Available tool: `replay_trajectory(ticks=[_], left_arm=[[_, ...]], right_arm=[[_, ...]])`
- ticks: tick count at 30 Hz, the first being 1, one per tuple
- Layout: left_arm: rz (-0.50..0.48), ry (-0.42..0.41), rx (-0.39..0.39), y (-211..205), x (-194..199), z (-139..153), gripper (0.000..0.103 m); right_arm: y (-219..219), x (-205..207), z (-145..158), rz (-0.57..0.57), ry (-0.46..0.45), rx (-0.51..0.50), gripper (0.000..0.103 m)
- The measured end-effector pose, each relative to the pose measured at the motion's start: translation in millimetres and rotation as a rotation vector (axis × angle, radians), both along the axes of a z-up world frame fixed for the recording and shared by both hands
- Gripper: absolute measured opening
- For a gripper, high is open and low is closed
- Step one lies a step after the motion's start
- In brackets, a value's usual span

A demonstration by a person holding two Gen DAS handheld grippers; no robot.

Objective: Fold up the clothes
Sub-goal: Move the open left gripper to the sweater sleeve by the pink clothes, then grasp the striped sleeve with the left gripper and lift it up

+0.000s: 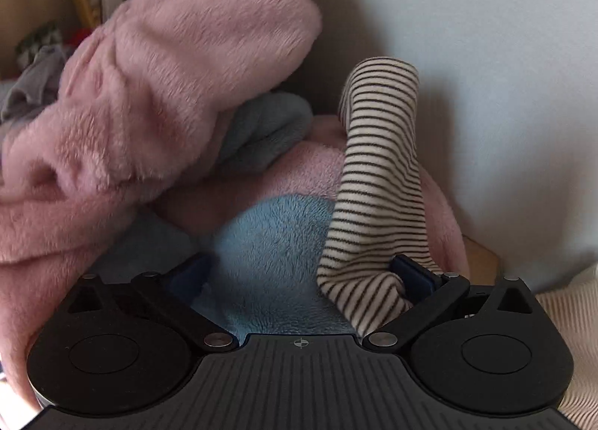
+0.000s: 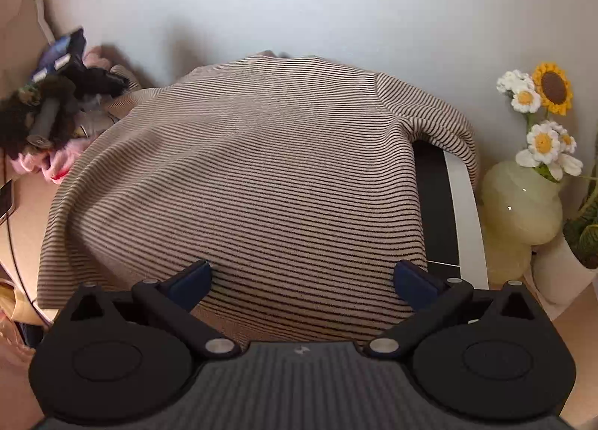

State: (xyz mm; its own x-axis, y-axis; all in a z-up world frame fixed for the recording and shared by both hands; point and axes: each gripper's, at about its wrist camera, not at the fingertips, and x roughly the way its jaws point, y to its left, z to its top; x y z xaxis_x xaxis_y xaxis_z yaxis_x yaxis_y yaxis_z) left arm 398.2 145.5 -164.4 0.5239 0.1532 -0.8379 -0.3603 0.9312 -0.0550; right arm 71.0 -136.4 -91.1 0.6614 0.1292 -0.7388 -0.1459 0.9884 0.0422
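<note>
Pink fleece (image 1: 168,93) fills only the left view (both grippers gape, gripping nothing); right shows striped top (image 2: 243,175).

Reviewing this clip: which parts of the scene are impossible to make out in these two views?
- Left wrist view: the pink fleece is motion-blurred, so its garment type is unclear.
- Left wrist view: the striped cloth runs down behind the left claw, hiding its lower end.
- Right wrist view: the striped top covers what lies beneath; only a dark slab peeks out.
- Right wrist view: the dark clutter at far left is too small and distorted to identify.
</note>
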Motion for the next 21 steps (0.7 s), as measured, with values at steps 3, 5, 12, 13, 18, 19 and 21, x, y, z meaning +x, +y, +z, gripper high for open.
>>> replay_trajectory(ticks=[3, 5, 12, 13, 18, 19, 21], left_arm=[[-0.017, -0.011, -0.004, -1.6, -2.9, 0.7, 0.103], [0.014, -0.05, -0.022, -1.5, -6.0, 0.8, 0.103], [0.038, -0.079, -0.137, 5.3, -8.9, 17.2, 0.103], [0.065, -0.114, -0.214, 15.5, -9.7, 23.3, 0.103], [0.121, -0.051, -0.249, 23.5, 25.1, 21.9, 0.103], [0.114, -0.038, -0.209, 17.2, 32.5, 18.9, 0.103], [0.118, -0.054, -0.159, 5.5, 33.8, 18.4, 0.094]], right_arm=[[5.6, 7.6, 0.3, 0.003, 0.022, -0.01, 0.103], [5.8, 6.9, -0.1, 0.006, 0.017, -0.008, 0.103], [8.9, 1.0, -2.3, -0.023, -0.01, -0.006, 0.103], [9.3, 1.3, -2.7, -0.025, -0.011, -0.006, 0.103], [13.2, 1.6, -3.7, -0.042, -0.011, -0.008, 0.103], [13.1, 1.6, -3.8, -0.044, -0.011, -0.008, 0.103], [12.9, 1.4, -3.6, -0.047, -0.009, -0.007, 0.103]])
